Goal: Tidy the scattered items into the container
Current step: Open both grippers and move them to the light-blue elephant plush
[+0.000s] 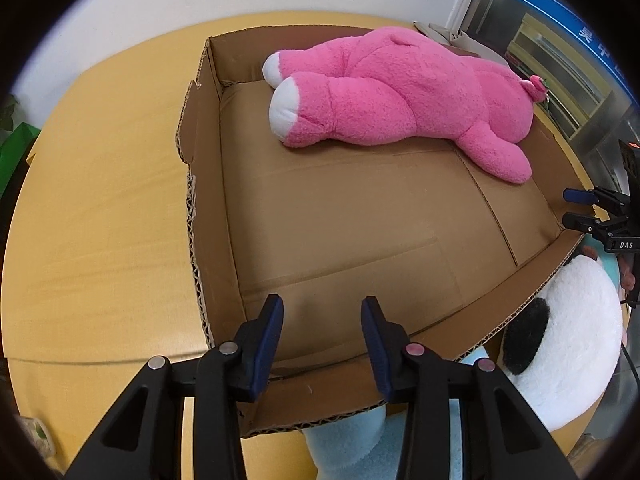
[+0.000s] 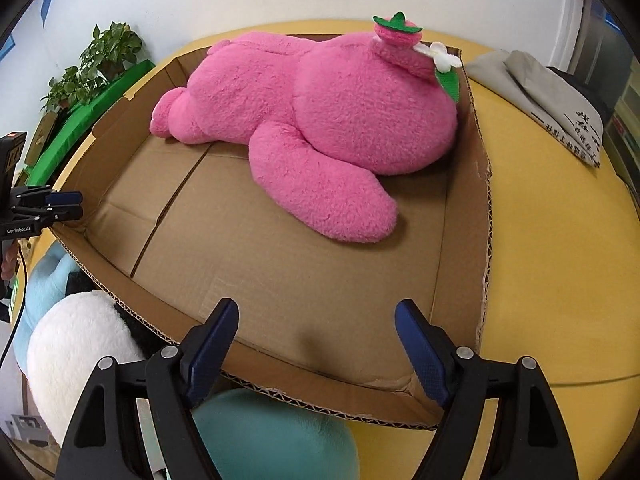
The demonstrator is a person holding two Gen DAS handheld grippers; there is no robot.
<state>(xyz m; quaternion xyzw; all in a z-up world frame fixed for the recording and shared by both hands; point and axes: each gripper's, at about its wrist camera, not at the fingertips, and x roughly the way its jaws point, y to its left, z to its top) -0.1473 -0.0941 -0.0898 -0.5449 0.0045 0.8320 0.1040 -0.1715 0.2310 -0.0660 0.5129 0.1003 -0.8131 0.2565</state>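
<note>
1. Both pairs of fingers hang spread over the near wall of the cardboard box (image 1: 224,216), with nothing between them.
2. Left gripper (image 1: 322,340) has its fingers (image 1: 264,344) parted by a moderate gap; beyond their tips lies the bare floor of the box.
3. Right gripper (image 2: 316,344) has its fingers (image 2: 420,356) spread wider, framing the box floor (image 2: 280,264) near the right corner.
4. A pink plush toy (image 1: 400,96) lies inside the box well beyond both sets of fingertips, stretched along the far wall, its white-soled feet to the far left of the left fingers.
5. From the right fingers, the same pink plush toy (image 2: 320,120) shows one arm reaching toward the fingertips, and a strawberry-and-flower ornament (image 2: 412,48) sits at its head in the far right corner.
6. A white plush with black patches (image 1: 560,340) lies outside the box, just right of the left fingers and left of the right fingers (image 2: 76,344).
7. A light blue plush (image 1: 344,448) sits below the fingers, against the outside of the near wall.
8. The box stands on a yellow desk (image 1: 100,240).
9. Folded grey cloth (image 2: 552,96) rests on the desk far right of the right fingers.
10. A potted plant (image 2: 96,64) stands far left.
</note>
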